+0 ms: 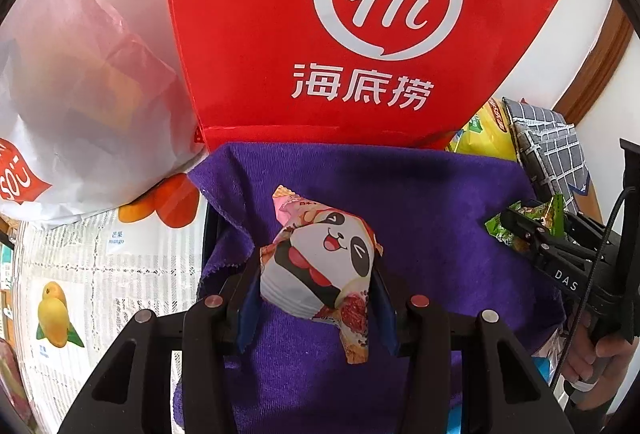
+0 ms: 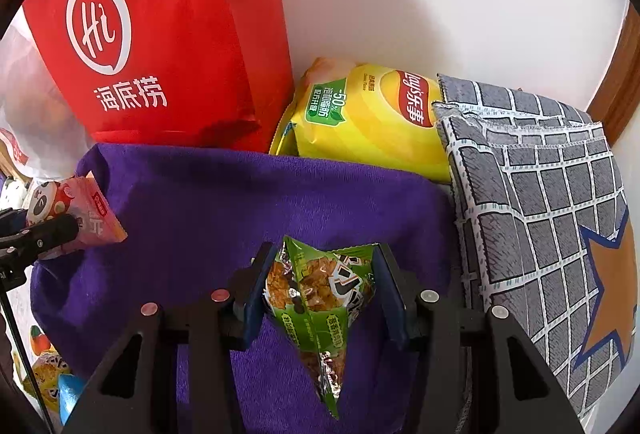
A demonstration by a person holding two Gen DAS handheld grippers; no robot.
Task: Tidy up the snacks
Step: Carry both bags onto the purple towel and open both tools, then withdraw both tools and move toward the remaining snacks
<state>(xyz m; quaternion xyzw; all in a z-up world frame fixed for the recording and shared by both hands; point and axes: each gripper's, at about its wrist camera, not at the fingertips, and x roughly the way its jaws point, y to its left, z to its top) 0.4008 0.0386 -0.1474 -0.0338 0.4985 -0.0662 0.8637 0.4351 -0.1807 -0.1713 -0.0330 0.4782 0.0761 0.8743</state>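
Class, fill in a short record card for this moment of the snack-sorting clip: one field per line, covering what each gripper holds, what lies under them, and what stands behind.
left gripper: shut on the panda snack packet
right gripper: shut on the green snack packet
surface below: purple towel
behind, left: red Haidilao bag, upright
behind, right: yellow Lay's chip bag, lying on its side
far right: grey checked cloth with an orange star
far left: white plastic bag
packets set down: neither yet
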